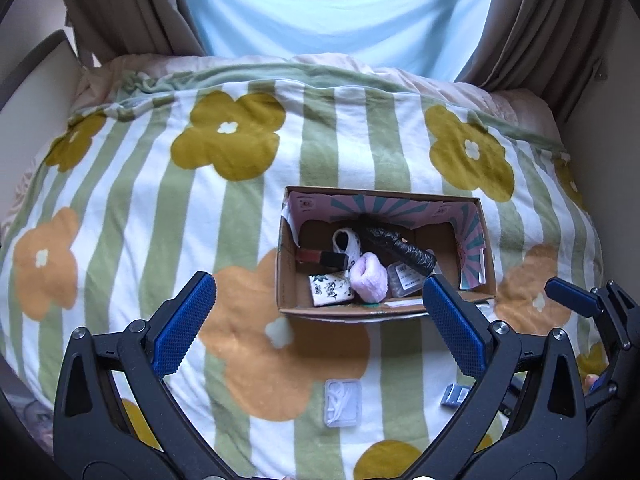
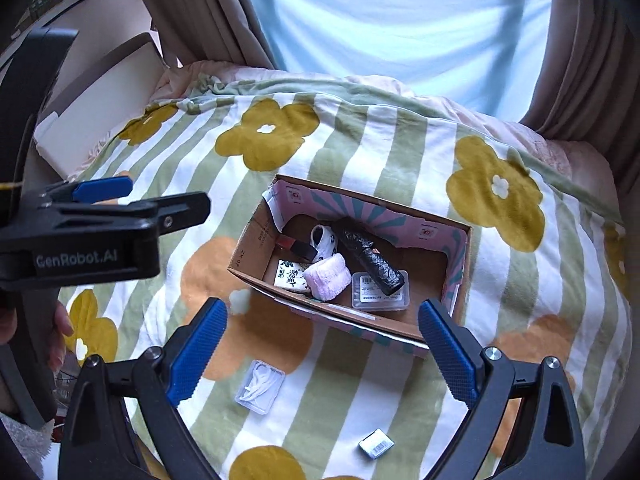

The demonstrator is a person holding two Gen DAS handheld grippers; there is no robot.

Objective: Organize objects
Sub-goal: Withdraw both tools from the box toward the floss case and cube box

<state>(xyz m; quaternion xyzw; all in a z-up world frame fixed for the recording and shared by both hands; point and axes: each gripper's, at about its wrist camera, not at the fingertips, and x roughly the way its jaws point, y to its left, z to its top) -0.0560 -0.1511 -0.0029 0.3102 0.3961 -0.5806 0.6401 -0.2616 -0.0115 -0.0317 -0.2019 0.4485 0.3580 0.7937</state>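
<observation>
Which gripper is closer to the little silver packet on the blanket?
Probably the right gripper: the silver packet lies just below its open fingers. The left gripper is open too, the packet by its right finger.

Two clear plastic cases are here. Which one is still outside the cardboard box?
The clear case of white floss picks, lying on the blanket; the labelled one is in the cardboard box.

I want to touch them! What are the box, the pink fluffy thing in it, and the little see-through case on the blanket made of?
The box looks like brown cardboard: matte, with raw folded edges and a printed lining. The pink fluffy thing seems to be soft, fuzzy terry-like cloth, rolled up. The see-through case looks like clear, shiny hard plastic, since the white pieces inside show through.
</observation>
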